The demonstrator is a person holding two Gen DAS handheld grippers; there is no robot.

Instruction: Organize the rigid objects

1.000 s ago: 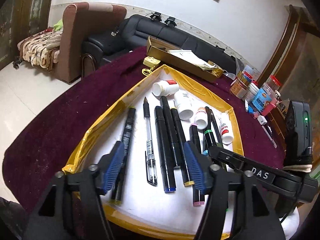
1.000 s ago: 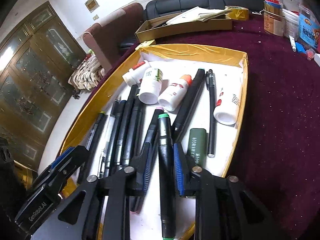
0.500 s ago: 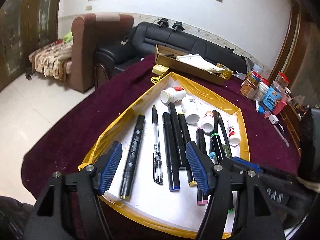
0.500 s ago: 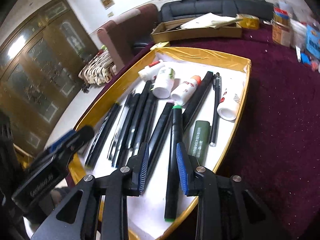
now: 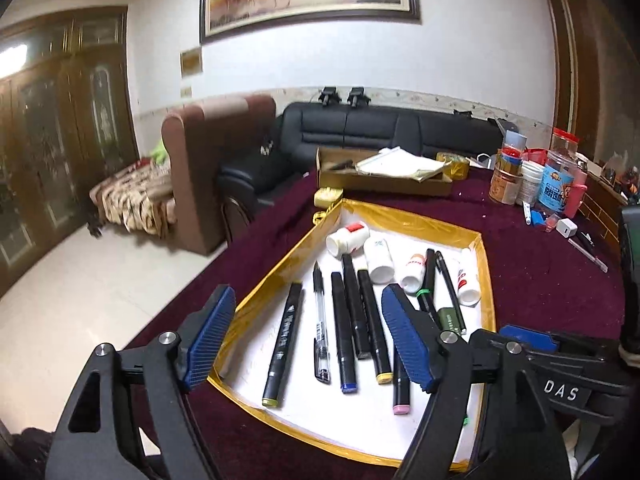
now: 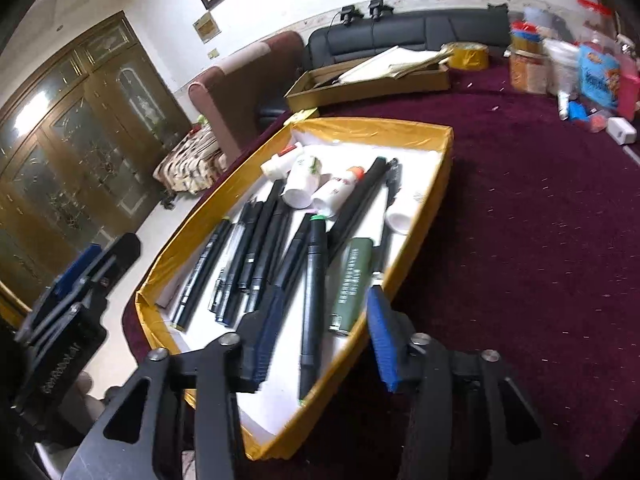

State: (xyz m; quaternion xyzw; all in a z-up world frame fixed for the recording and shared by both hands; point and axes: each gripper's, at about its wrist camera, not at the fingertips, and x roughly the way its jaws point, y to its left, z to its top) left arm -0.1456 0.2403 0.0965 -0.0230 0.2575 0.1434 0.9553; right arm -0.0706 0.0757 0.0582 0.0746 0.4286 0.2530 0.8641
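Both grippers are up over the near end of the shallow white tray with gold-taped rim [image 5: 486, 280], which sits on the dark maroon cloth-covered table [image 5: 532, 280].

The left gripper [image 5: 308, 340] has its blue-padded fingers spread wide, nothing between them, hovering above the tray's near edge. Through the gap you can see the row of pens lying lengthwise: a black marker with a yellow-green end cap [image 5: 282, 340] nearest the tray's left edge, then a clear ballpoint pen with a black cap [image 5: 320, 326], a black marker with a blue end [image 5: 342, 338], and a black marker with a yellow end [image 5: 374, 328] beside it.

Over to the right gripper [image 6: 322, 338]: jaws parted, holding nothing. The black marker with a green end [image 6: 312, 304] lies flat in the tray directly below the gap, touching neither pad as far as the right wrist view shows. Just beside it, toward the tray's right edge, lies the dark green cylindrical tube with white lettering [image 6: 352, 284].

At the tray's far end, small white plastic bottles lie on their sides: one with a red cap [image 5: 347, 237] by the far left corner, a white bottle with green print [image 6: 301, 184] next to it, a white bottle with an orange cap [image 6: 338, 192], and another white bottle [image 5: 467, 278] along the right edge.

Beyond the tray, at the table's far edge, sits an open brown cardboard box holding papers [image 5: 384, 174].
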